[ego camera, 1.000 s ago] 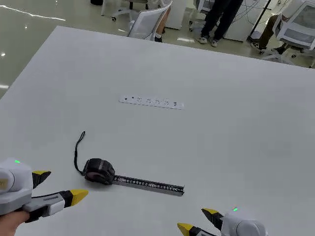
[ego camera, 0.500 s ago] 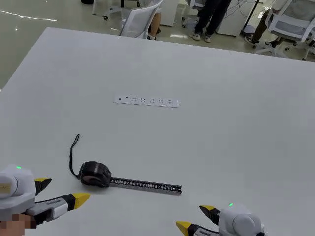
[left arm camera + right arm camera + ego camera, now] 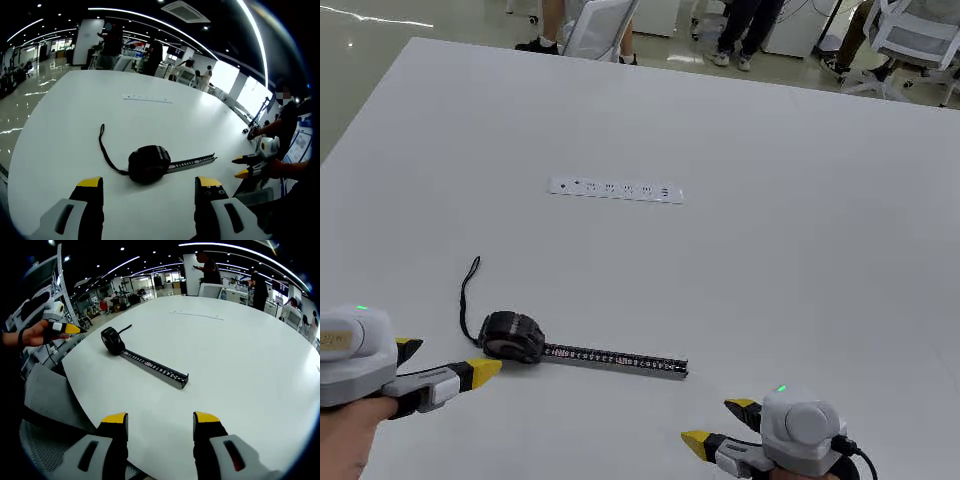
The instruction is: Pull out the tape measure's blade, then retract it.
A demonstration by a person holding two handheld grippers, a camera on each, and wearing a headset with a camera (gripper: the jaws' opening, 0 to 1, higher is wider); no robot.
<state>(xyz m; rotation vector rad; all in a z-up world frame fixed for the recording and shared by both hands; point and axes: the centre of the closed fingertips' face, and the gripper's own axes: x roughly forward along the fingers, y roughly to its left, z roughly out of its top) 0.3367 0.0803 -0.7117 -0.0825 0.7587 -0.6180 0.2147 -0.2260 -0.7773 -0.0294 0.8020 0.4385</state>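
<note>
A black tape measure (image 3: 512, 336) lies on the white table (image 3: 740, 180) with its blade (image 3: 615, 359) pulled out to the right and a black wrist strap (image 3: 467, 290) trailing behind it. My left gripper (image 3: 445, 362) hovers open just left of the case, nothing between its yellow-tipped fingers. In the left gripper view the case (image 3: 148, 163) sits ahead between the jaws. My right gripper (image 3: 718, 425) stays open near the table's front edge, below and right of the blade's tip. The right gripper view shows the blade (image 3: 156, 368) stretched ahead.
A white power strip (image 3: 615, 189) lies flat further back on the table. Office chairs (image 3: 595, 25) and standing people (image 3: 745, 25) are beyond the far edge. The right half of the table is bare.
The head camera has tilted, shifting the whole scene. Both grippers stay open near the front edge; the left one sits slightly closer to the tape measure case. The blade stays extended.
</note>
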